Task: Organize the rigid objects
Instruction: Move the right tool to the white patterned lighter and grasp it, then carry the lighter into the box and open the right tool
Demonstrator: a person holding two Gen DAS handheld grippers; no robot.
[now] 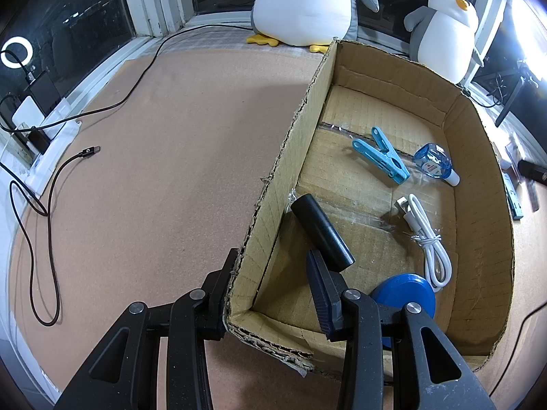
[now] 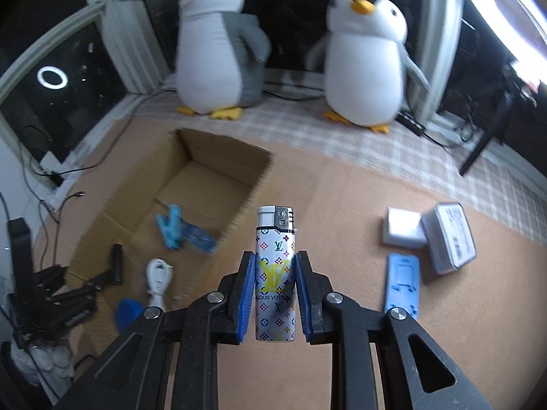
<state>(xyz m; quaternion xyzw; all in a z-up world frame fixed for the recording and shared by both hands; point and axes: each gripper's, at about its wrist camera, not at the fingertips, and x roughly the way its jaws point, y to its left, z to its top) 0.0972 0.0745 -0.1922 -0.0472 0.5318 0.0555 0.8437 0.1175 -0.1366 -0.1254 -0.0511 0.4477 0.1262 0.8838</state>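
An open cardboard box (image 1: 294, 157) holds a black cylinder (image 1: 321, 232), a blue clothes peg (image 1: 383, 155), a blue tape dispenser (image 1: 436, 164), a white cable (image 1: 427, 235) and a blue disc (image 1: 405, 294). My left gripper (image 1: 273, 273) is open, its jaws astride the box's left wall near the front corner. My right gripper (image 2: 275, 273) is shut on a white patterned lighter (image 2: 275, 273), held upright above the mat, right of the box (image 2: 212, 171). The left gripper (image 2: 85, 283) also shows at the box's near corner.
On the mat to the right lie a white block (image 2: 401, 227), a grey tin (image 2: 451, 237) and a blue flat case (image 2: 403, 283). Black cables (image 1: 51, 184) cross the mat at left. Two plush penguins (image 2: 215, 41) (image 2: 364, 61) stand at the back by the window.
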